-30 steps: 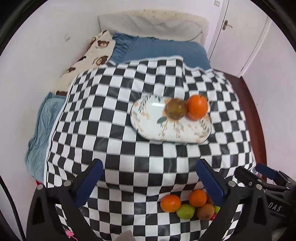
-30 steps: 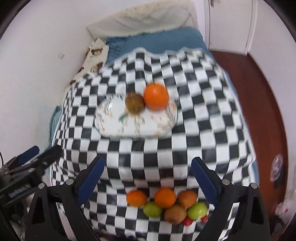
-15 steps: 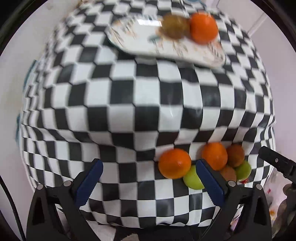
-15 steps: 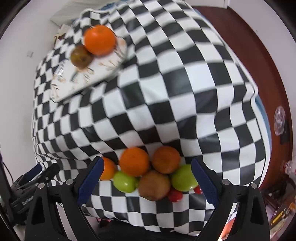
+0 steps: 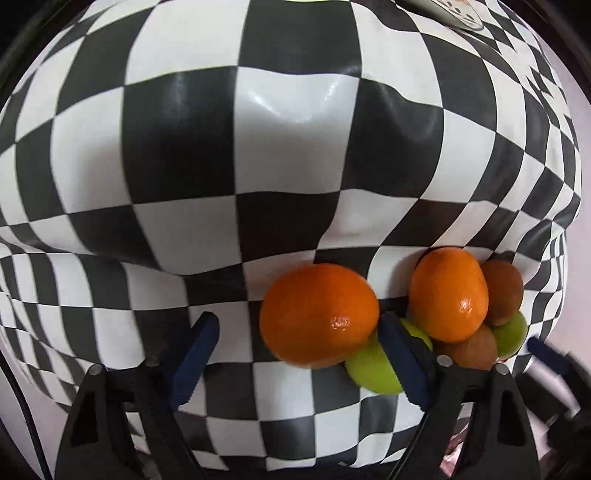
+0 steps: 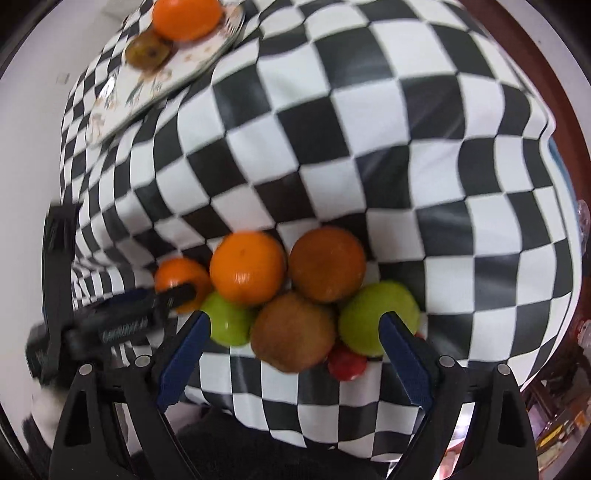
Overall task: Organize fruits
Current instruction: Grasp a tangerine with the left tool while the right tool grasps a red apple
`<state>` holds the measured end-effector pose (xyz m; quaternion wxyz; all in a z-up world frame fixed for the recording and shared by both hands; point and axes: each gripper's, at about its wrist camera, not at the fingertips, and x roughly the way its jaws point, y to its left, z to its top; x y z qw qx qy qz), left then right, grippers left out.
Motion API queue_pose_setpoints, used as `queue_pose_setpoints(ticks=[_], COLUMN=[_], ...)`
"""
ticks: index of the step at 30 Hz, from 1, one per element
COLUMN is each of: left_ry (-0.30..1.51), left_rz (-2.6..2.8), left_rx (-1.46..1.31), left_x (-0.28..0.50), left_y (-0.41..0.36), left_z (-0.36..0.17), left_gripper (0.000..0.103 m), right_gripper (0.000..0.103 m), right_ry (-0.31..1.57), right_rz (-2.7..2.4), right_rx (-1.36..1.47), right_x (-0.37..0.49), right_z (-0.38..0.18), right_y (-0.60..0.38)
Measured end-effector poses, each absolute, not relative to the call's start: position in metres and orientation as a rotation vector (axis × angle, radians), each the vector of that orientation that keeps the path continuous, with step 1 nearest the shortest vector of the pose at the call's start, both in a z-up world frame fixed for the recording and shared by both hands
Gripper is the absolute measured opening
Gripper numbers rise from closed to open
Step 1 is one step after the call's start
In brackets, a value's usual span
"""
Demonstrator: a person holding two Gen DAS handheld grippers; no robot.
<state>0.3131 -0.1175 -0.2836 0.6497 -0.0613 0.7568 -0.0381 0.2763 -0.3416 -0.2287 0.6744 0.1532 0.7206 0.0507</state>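
A pile of fruit lies at the near edge of the checkered cloth (image 5: 288, 147). In the left wrist view my left gripper (image 5: 299, 343) is open around the leftmost orange (image 5: 317, 314), with a green fruit (image 5: 373, 365) behind its right finger and a second orange (image 5: 447, 291) beside it. In the right wrist view my right gripper (image 6: 295, 332) is open around a brown kiwi (image 6: 291, 332), between two green fruits (image 6: 227, 321) (image 6: 373, 314). The floral plate (image 6: 122, 96) far left holds an orange (image 6: 184, 16) and a kiwi (image 6: 146, 51).
A small red fruit (image 6: 345, 363) lies under the pile in the right wrist view. The left gripper's body (image 6: 110, 317) crosses the left of that view, touching the leftmost orange (image 6: 177, 277). The cloth drops off just below the pile.
Both grippers have come down and forward to the fruit pile. The pile now fills the space between the fingers, and the plate has slid to the top edge of both views.
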Motion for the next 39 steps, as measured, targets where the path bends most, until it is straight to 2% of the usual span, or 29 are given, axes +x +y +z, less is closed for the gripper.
queue_pose_setpoints(ticks=[1, 2, 6, 7, 8, 9, 20, 33, 36, 39], left_ry=[1.712, 1.708, 1.701, 1.702, 1.704, 1.706, 1.762, 1.75, 1.764, 1.788], left_rz=[-0.105, -0.12, -0.119, -0.117, -0.117, -0.114, -0.118, -0.107, -0.104, -0.109], left_rx=[-0.164, -0.186, -0.151, -0.131, -0.122, -0.117, -0.231, -0.109, -0.16, -0.209], left_x=[0.313, 0.312, 0.306, 0.302, 0.299, 0.295, 0.298, 0.27, 0.267, 0.27], left_y=[-0.118, -0.118, -0.123, -0.122, -0.122, -0.119, -0.11, -0.11, -0.101, -0.098], left_z=[-0.285, -0.285, -0.279, -0.277, -0.274, -0.272, -0.311, -0.288, -0.296, -0.309], left_gripper=[0.075, 0.063, 0.062, 0.062, 0.062, 0.062, 0.064, 0.06, 0.061, 0.063], right_gripper=[0.094, 0.094, 0.092, 0.086, 0.072, 0.067, 0.068, 0.065, 0.065, 0.068], right_ry=[1.632, 1.642, 1.641, 1.639, 1.642, 1.654, 1.693, 1.7, 1.706, 1.717], right_rz=[0.12, 0.122, 0.118, 0.115, 0.123, 0.142, 0.165, 0.186, 0.231, 0.232], right_rx=[0.341, 0.338, 0.287, 0.281, 0.283, 0.296, 0.258, 0.126, 0.141, 0.105], right_x=[0.276, 0.273, 0.265, 0.264, 0.264, 0.263, 0.263, 0.27, 0.267, 0.269], right_z=[-0.232, -0.236, -0.242, -0.241, -0.241, -0.243, -0.272, -0.279, -0.274, -0.282], right_y=[-0.338, -0.335, -0.324, -0.322, -0.32, -0.317, -0.298, -0.271, -0.268, -0.26])
